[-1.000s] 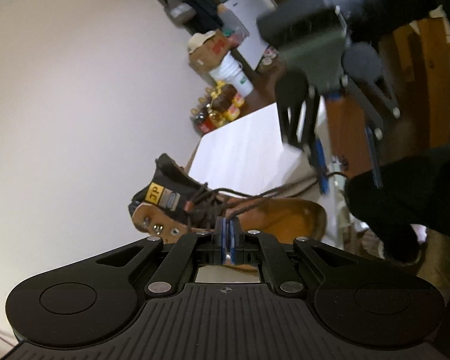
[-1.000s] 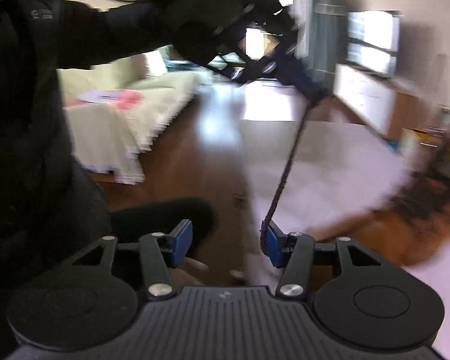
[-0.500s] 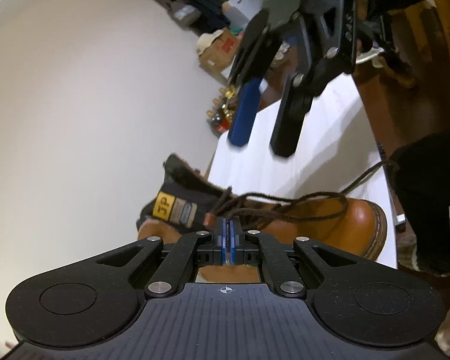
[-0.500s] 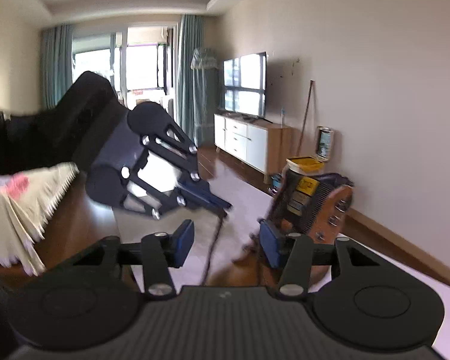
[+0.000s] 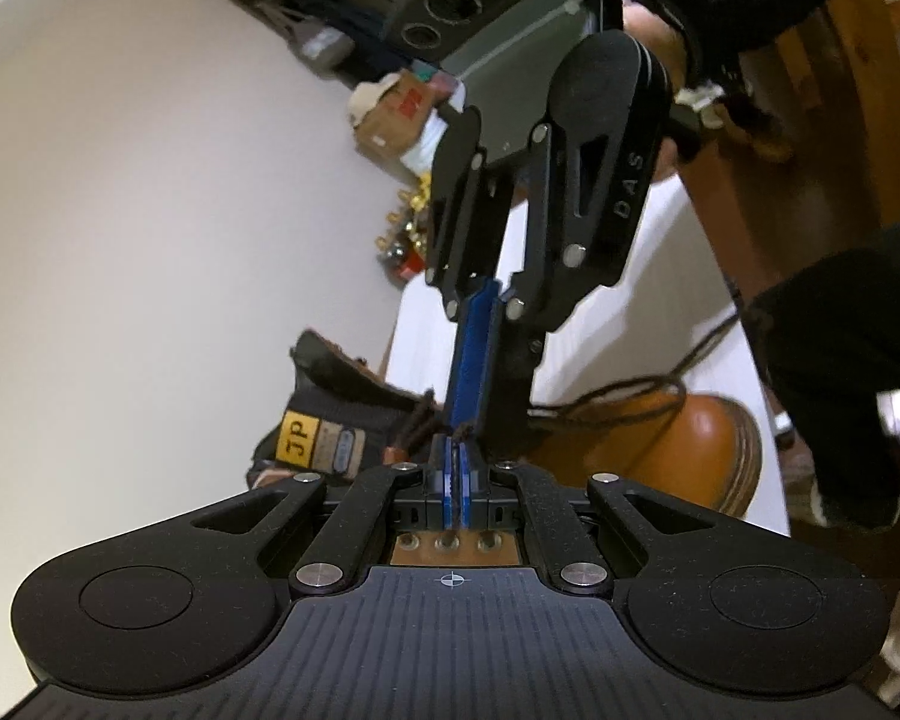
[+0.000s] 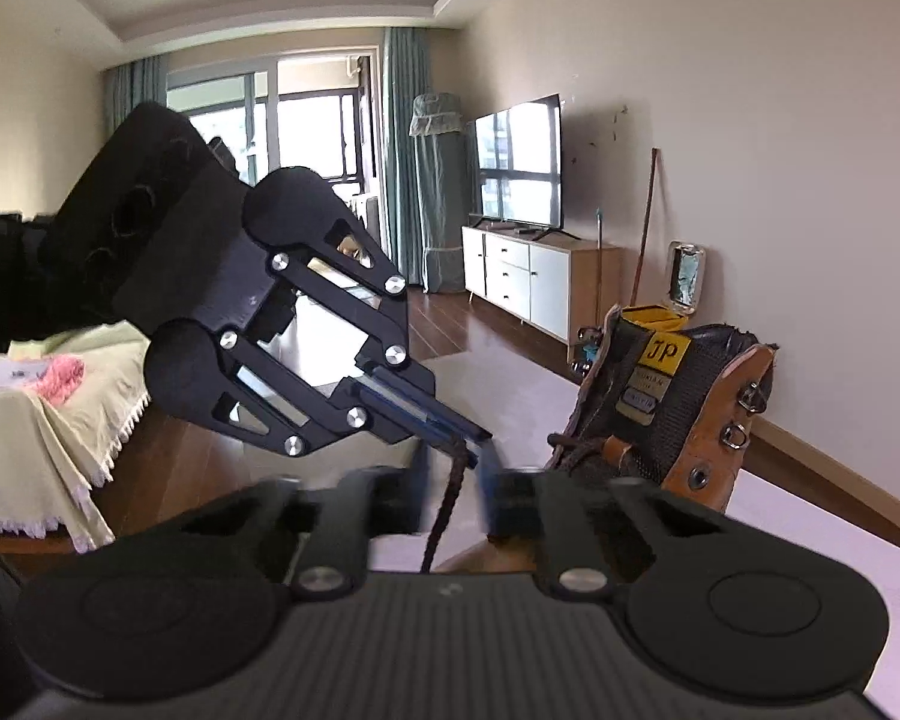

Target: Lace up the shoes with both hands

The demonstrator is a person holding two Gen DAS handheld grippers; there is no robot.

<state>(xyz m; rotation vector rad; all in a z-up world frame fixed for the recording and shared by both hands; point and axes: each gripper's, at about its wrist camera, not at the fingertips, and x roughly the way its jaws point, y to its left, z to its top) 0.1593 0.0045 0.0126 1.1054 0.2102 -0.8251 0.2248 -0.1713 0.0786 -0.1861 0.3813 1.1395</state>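
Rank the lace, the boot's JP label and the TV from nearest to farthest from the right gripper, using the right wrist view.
1. Lace: between the right gripper's jaws.
2. JP label: right, on the boot's tongue.
3. TV: far back, on the white cabinet.

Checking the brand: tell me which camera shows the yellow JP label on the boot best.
The right wrist view: the yellow JP label on the brown leather boot faces the camera upright. In the left wrist view the label is tilted, partly behind the left gripper.

Brown boot [image 5: 660, 450] on white table [image 5: 660, 300]

Brown lace [image 6: 450, 495] between closing right gripper [image 6: 455, 495]
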